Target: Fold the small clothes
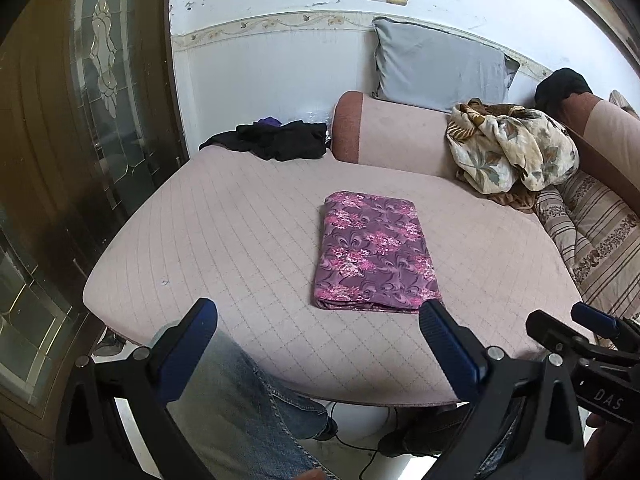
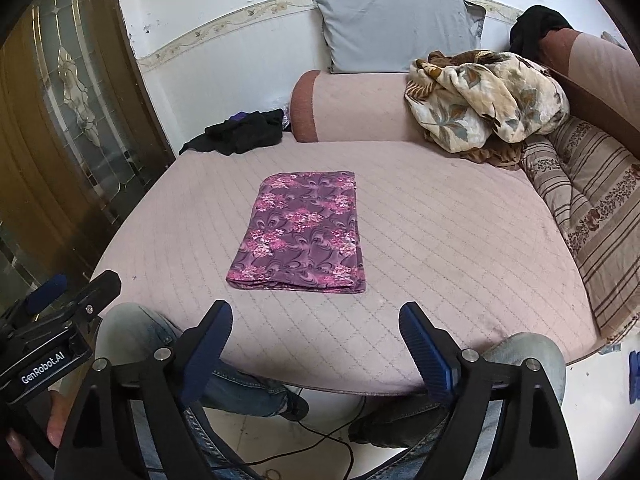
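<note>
the folded purple floral cloth [image 2: 300, 236] lies flat on the pink quilted cushion [image 2: 440, 240], at twelve o'clock from my right gripper [image 2: 316, 320] and one o'clock from my left gripper [image 1: 320, 316]. both grippers are released, jaws wide, holding nothing.

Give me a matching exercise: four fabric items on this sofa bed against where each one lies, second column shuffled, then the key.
Things:
1. purple floral cloth
2. black garment pile
3. grey pillow
4. beige floral blanket

Places:
A. propped against the wall, behind the bolster
B. folded flat mid-mattress
C. bunched at the far right corner
D. heaped at the far left corner near the door

Pairs: 1-B, 2-D, 3-A, 4-C
</note>
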